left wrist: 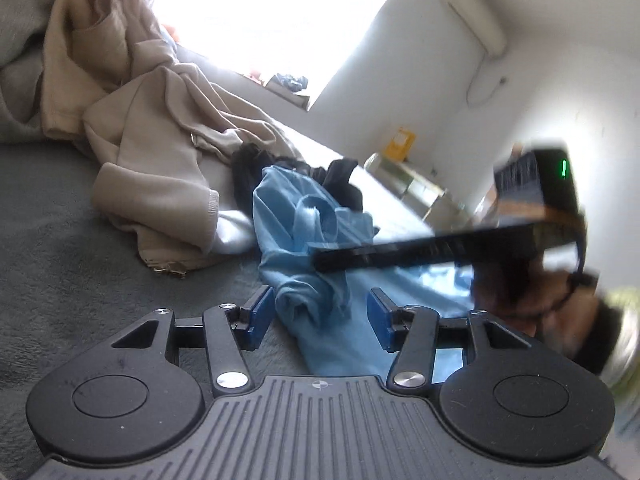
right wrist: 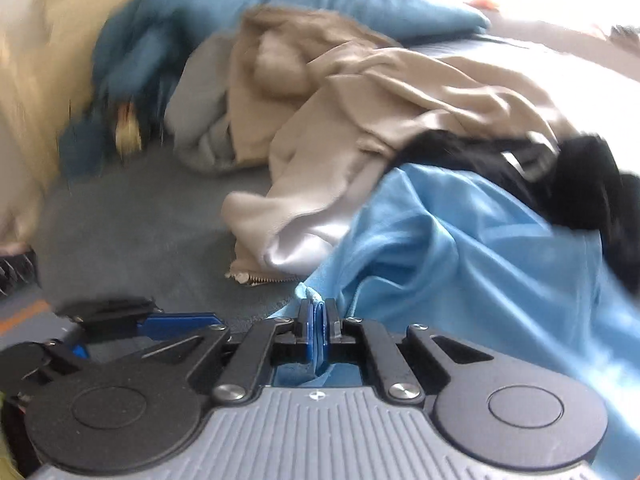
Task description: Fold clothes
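A crumpled light blue garment (left wrist: 304,232) lies on the grey bed cover (left wrist: 60,240). My left gripper (left wrist: 320,312) is open, its blue pads either side of a bunched fold of the garment, not clamping it. My right gripper (right wrist: 319,320) is shut on an edge of the same light blue garment (right wrist: 460,248), the cloth pinched between its pads. The right gripper's body also shows blurred in the left wrist view (left wrist: 532,208), above the garment. The left gripper shows at the lower left of the right wrist view (right wrist: 120,320).
A beige zip-up garment (left wrist: 160,152) and a black garment (left wrist: 340,184) lie heaped just beyond the blue one. A grey garment (right wrist: 200,120) and a teal blanket (right wrist: 200,20) lie further back. A bright window (left wrist: 260,12) and white wall (left wrist: 540,80) stand behind the bed.
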`<state>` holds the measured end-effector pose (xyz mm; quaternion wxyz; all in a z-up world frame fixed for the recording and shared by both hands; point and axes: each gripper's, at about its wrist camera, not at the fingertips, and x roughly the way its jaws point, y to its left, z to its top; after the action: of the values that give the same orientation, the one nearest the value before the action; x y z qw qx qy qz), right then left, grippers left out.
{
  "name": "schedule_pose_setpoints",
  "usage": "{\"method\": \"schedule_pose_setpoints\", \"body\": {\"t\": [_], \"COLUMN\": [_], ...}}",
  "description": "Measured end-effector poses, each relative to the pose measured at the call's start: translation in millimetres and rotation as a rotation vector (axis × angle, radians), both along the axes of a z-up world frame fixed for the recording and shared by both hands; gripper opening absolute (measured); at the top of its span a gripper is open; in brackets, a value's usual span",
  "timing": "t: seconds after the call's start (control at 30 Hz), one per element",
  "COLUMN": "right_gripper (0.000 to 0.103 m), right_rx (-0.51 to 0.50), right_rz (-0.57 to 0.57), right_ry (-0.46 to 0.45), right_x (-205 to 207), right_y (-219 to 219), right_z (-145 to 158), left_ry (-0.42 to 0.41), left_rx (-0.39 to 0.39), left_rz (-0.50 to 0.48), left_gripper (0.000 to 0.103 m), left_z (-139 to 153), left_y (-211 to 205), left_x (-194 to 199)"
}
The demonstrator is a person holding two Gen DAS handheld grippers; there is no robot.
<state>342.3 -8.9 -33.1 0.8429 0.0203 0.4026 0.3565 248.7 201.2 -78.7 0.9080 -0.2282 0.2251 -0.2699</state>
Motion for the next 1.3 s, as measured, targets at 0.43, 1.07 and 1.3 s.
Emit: {"method": "schedule_pose_setpoints", "body": {"t": [0.43,1.07,1.3], "right_gripper": [0.026,0.026,0.022], "right_rx": [0.44,-0.352,-0.482], "right_rz": [-0.27,-0.05,-0.001], "right_ry": [0.352,-0.249,-0.286], "right_x": [9.7,32.7,40.3], "right_y": [-93.8,1.6,19.7], "right_z": [-38.9,39.8,22.9], "left_ry": [-0.136,-0.017,-0.013], "left_rx": [0.114,0.288,0.311], "left_rz": [-0.088,0.016,0.031], "left_gripper": [0.051,0.032,0.028], "left_z": [12.1,4.1,3.8], "left_y": [-43.9,-80.7,-85.7], "left_x": [0.4,18.9,21.2]}}
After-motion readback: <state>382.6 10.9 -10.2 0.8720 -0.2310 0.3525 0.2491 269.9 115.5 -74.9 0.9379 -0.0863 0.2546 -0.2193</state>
